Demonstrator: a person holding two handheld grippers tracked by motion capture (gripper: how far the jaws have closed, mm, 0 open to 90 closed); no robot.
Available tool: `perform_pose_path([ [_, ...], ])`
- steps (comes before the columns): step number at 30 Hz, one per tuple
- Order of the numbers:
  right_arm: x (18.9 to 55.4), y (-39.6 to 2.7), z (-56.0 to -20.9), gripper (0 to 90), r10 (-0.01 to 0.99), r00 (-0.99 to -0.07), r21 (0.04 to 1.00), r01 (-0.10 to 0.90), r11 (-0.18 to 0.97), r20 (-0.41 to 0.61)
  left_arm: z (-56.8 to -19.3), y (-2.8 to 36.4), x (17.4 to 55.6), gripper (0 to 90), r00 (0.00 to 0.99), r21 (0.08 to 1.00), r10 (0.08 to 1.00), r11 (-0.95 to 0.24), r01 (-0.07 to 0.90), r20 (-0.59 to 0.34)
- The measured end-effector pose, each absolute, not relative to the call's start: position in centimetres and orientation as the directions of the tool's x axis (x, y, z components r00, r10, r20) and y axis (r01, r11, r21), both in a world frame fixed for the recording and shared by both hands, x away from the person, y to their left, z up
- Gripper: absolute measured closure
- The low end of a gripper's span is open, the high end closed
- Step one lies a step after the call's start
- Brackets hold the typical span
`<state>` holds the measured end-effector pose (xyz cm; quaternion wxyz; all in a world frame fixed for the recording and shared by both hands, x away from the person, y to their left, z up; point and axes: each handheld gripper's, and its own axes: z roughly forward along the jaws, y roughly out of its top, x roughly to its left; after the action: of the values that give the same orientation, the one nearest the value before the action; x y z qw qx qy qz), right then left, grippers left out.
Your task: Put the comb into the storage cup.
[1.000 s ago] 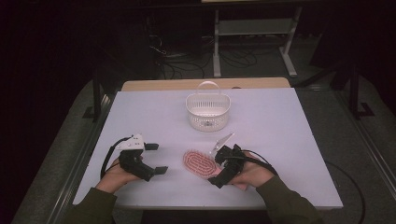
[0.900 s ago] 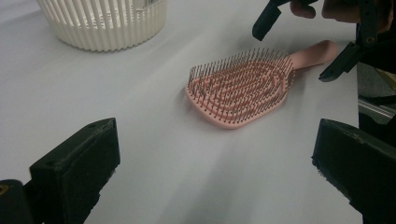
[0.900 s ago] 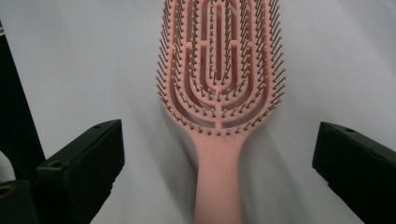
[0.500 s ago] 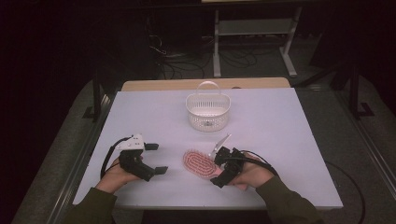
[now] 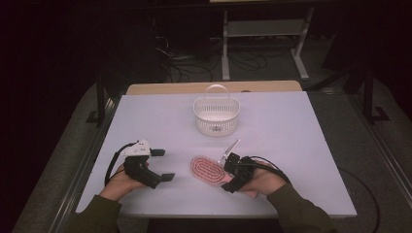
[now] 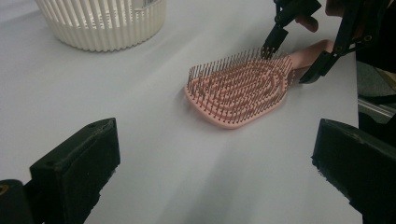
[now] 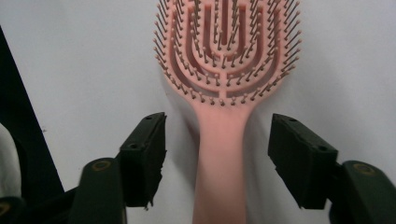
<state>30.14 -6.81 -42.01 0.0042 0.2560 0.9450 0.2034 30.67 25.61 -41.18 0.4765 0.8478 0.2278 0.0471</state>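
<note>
A pink hairbrush (image 5: 208, 171) lies bristles up on the white table (image 5: 291, 131), its handle pointing toward the person. My right gripper (image 5: 226, 174) straddles that handle (image 7: 219, 154). Its jaws have just been closing, and a gap still shows on each side of the handle, so the pads do not touch it. In the left gripper view the brush (image 6: 238, 91) lies ahead, with the right gripper (image 6: 294, 58) at its handle end. My left gripper (image 5: 163, 165) rests to the left of the brush, open, with nothing between its fingers (image 6: 74, 163).
A white slatted basket (image 5: 216, 116) with a handle stands at the back middle of the table, also seen at the top left of the left gripper view (image 6: 102, 23). Bare table surface lies to the right and left of it. Dark floor, cables and a rack lie beyond.
The right gripper's jaws have narrowed around the brush handle. Both hands and the brush have kept their places.
</note>
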Motion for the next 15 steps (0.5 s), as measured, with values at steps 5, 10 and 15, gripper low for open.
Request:
perform_pose_path([
  [5,30.19,-6.77,-42.11,41.3,0.487,-0.868,0.378,0.485,0.789,0.099,-41.19,25.63,30.68,0.7,0.892,0.830,0.431,-0.441,0.341,-0.137],
  [10,30.22,-6.75,-42.18,45.8,0.484,-0.870,0.371,0.482,0.794,0.095,-41.19,25.63,30.68,0.7,0.891,0.830,0.432,-0.440,0.341,-0.137],
  [15,30.25,-6.69,-42.27,49.3,0.486,-0.870,0.366,0.481,0.797,0.085,-41.18,25.62,30.66,0.7,0.892,0.830,0.431,-0.443,0.340,-0.136],
])
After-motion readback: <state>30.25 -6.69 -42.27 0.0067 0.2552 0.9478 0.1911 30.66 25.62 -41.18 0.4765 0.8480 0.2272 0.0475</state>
